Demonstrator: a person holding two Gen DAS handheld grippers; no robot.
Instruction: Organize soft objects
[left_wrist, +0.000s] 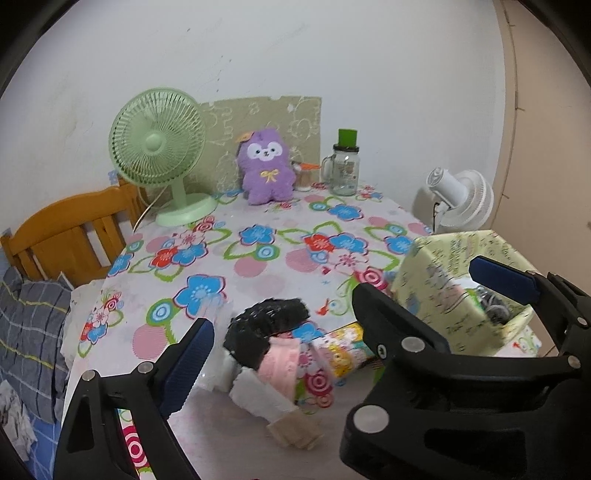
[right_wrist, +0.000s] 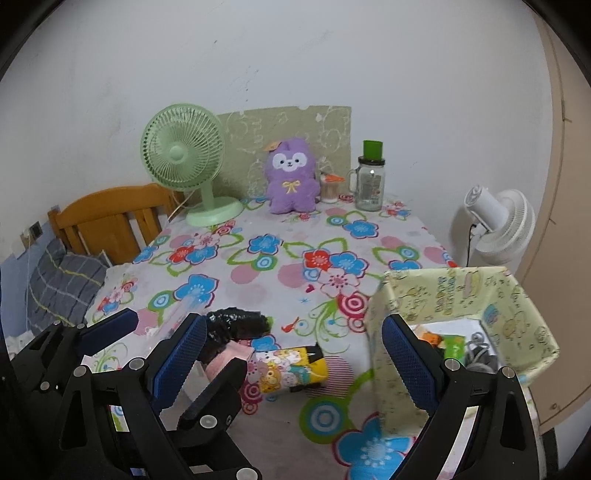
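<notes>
A purple plush toy (left_wrist: 266, 167) (right_wrist: 292, 176) sits upright at the back of the flowered table. A small heap of soft things lies near the front: a black piece (left_wrist: 266, 326) (right_wrist: 236, 325), a pink cloth (left_wrist: 281, 360) (right_wrist: 226, 359) and a white piece (left_wrist: 258, 397). Beside it lies a yellow cartoon-print roll (left_wrist: 345, 345) (right_wrist: 291, 369). A pale yellow printed fabric box (left_wrist: 443, 280) (right_wrist: 524, 306) stands at the front right. My left gripper (left_wrist: 343, 328) is open above the heap. My right gripper (right_wrist: 291, 360) is open above the roll, next to the box.
A green desk fan (left_wrist: 159, 147) (right_wrist: 184, 158) and a glass jar with a green lid (left_wrist: 345, 166) (right_wrist: 370, 182) stand at the back. A white fan (left_wrist: 461, 199) (right_wrist: 498, 221) stands off the right edge. A wooden headboard (left_wrist: 70, 229) and grey bedding (left_wrist: 26, 332) lie left.
</notes>
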